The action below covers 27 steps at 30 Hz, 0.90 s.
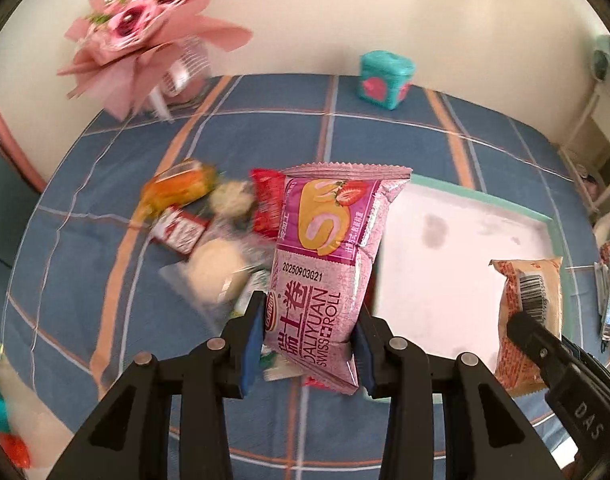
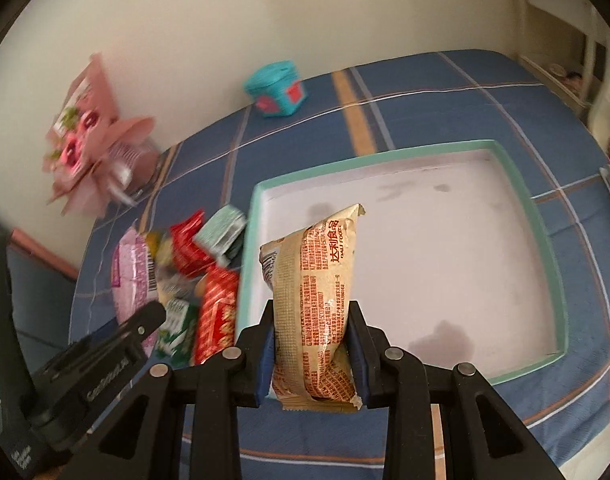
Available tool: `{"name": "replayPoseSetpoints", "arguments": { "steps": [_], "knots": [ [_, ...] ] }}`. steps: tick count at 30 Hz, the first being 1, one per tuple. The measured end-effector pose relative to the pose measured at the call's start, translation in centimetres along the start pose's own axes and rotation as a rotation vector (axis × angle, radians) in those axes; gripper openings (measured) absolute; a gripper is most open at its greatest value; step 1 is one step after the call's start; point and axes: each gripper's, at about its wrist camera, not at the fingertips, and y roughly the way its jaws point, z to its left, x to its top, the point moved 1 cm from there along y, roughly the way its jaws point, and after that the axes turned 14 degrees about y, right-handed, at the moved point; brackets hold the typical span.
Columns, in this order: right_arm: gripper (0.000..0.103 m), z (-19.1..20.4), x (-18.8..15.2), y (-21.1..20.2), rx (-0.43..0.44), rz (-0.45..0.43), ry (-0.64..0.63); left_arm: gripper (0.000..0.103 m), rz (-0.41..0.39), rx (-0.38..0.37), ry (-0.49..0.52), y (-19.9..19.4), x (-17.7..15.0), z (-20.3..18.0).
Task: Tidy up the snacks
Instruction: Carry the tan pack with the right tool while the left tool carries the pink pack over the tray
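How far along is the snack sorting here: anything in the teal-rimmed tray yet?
Nothing looks sorted yet: the tray shows only its bare, stained white floor. In hand: the left tongs grip a pink Swiss roll pack, and the right tongs grip a tan snack pack. Left: both packs to be placed, plus the pile of snacks on the bedspread beside the tray.

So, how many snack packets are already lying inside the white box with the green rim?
0. The box holds none. The pink packet is in the left gripper, the beige packet in the right gripper; the rest lie beside it.
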Motion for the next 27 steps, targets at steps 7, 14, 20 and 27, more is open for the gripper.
{"name": "replayPoseSetpoints", "arguments": {
  "steps": [7,14,20,27],
  "knots": [
    [0.034,-2.5,2.2,-0.4,-0.045,-0.025,0.068,0.041,-0.010,-0.050,0.069,0.7,2.3,-3.9],
    [0.034,-4.8,4.4,0.4,-0.102,-0.030,0.136,0.041,0.011,-0.122,0.100,1.7,4.1,-7.4],
    [0.034,-6.1,6.3,0.9,-0.140,-0.040,0.170,0.041,0.042,-0.135,0.123,3.3,5.8,-9.5],
    [0.034,-6.4,8.5,1.4,-0.184,-0.069,0.156,0.042,0.065,-0.174,0.107,5.0,7.5,-10.8]
  ]
}}
